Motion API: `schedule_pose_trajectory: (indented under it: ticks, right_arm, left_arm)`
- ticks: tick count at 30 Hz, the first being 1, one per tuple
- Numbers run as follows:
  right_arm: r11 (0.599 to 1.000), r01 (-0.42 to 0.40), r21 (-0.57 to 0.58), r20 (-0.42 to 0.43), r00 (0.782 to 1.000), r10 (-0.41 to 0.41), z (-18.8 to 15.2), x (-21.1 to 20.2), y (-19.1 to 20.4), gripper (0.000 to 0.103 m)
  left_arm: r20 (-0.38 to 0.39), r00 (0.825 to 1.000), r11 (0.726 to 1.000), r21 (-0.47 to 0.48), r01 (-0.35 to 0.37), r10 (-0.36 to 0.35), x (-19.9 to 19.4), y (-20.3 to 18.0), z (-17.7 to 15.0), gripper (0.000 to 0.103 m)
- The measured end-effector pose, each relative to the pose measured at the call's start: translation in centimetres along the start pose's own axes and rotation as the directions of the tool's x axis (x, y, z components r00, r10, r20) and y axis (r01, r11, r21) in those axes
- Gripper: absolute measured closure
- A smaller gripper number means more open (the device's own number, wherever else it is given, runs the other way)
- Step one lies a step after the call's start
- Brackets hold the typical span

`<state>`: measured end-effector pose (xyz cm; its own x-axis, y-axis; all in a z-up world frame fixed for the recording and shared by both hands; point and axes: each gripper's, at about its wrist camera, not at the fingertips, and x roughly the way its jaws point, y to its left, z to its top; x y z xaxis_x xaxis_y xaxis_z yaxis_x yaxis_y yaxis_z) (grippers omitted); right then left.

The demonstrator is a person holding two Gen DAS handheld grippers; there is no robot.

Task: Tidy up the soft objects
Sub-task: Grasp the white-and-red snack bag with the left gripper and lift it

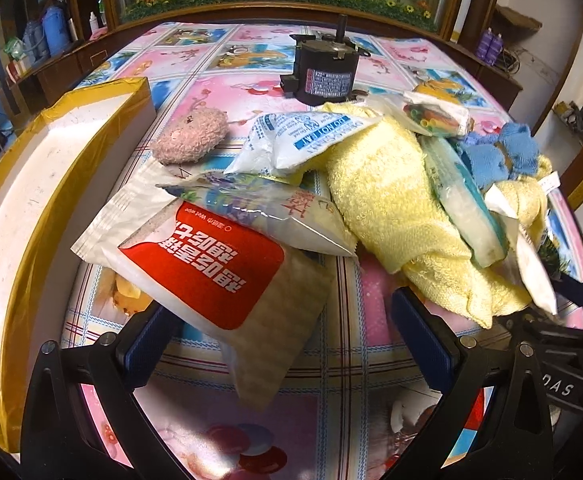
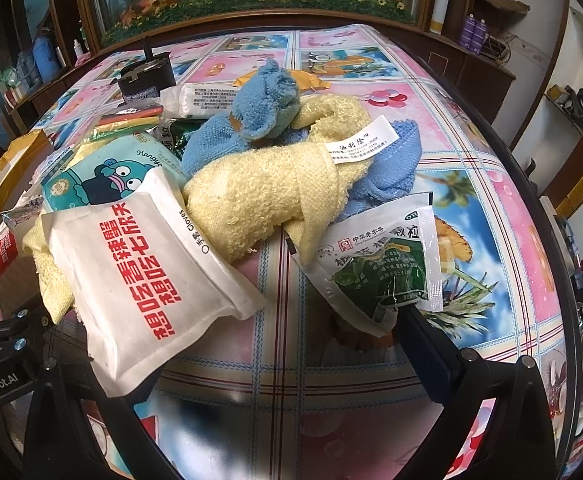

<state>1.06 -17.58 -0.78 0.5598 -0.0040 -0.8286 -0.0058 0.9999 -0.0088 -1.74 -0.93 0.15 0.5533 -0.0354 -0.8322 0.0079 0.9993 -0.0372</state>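
The left tool (image 1: pixel 287 344) stands released, its jaws spread around the near end of a red-labelled wet-wipe packet (image 1: pixel 215 268) on the worktop (image 1: pixel 343 364); the right tool (image 2: pixel 275 344) is released too, a white glove packet (image 2: pixel 147 276) over its left jaw; a yellow towel (image 2: pixel 259 196) lies beyond, heaped with a blue cloth (image 2: pixel 263 100); a white box (image 1: pixel 31 200) sits far left.

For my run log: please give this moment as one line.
left gripper: open, at red-label packet | right gripper: open | foam box: left

Towels (image 2: pixel 251 196) and packets (image 2: pixel 151 272) piled together.
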Motion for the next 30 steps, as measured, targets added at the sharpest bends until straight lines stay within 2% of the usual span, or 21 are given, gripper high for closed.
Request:
schedule_pose_trajectory:
  ticks: [1, 3, 12, 15, 17, 20, 22, 26, 28, 30]
  right_arm:
    - [1.0, 0.004, 0.006, 0.0, 1.0, -0.004, 0.1, 0.1, 0.0, 0.0]
    - [1.0, 0.016, 0.02, -0.002, 1.0, -0.016, 0.3, 0.2, -0.1, 0.0]
    - [1.0, 0.014, 0.005, -0.005, 1.0, -0.014, 1.1, 0.6, 0.2, 0.0]
    - [1.0, 0.004, -0.006, -0.035, 0.999, -0.004, 1.3, 0.7, 0.2, 0.0]
    - [1.0, 0.002, -0.009, -0.058, 0.998, -0.003, 1.0, 0.5, 0.2, 0.001]
    - [1.0, 0.003, -0.008, -0.069, 0.998, -0.004, 0.3, 0.0, -0.2, 0.001]
    - [1.0, -0.018, 0.007, -0.065, 0.998, 0.019, -0.4, -0.7, -0.7, 0.001]
    - [0.998, -0.056, 0.009, -0.017, 0.998, 0.056, -1.3, -3.0, -1.6, 0.001]
    - [0.996, -0.086, 0.0, 0.064, 0.994, 0.086, -1.6, -5.4, -2.0, 0.001]
    - [0.995, -0.102, -0.015, 0.203, 0.974, 0.103, -2.1, -8.5, -2.5, 0.001]
  left_arm:
    - [-0.01, 1.0, 0.999, 0.032, -0.026, 0.027, 0.2, -0.5, 0.0, 0.0]
    - [-0.02, 1.0, 0.999, 0.046, -0.013, 0.014, 0.0, -0.6, -0.1, 0.0]
    - [0.001, 1.0, 0.999, 0.038, -0.003, 0.003, 0.1, -0.4, 0.0, 0.0]
    - [-0.002, 0.999, 0.999, 0.038, 0.039, -0.039, -0.3, -0.2, -0.1, 0.0]
    - [0.002, 0.995, 0.995, 0.013, 0.101, -0.101, -1.1, 0.2, -0.3, 0.003]
    - [0.058, 0.984, 0.986, 0.034, 0.164, -0.166, -3.3, 0.4, -1.1, 0.003]
    - [0.113, 0.974, 0.979, 0.079, 0.189, -0.197, -5.2, 0.3, -1.6, 0.003]
    - [0.25, 0.933, 0.963, 0.143, 0.229, -0.259, -9.4, 1.9, -2.6, 0.003]
    - [0.329, 0.902, 0.959, 0.137, 0.248, -0.28, -11.6, 3.7, -3.0, 0.003]
    - [0.388, 0.873, 0.955, 0.119, 0.271, -0.296, -13.1, 5.6, -3.1, 0.003]
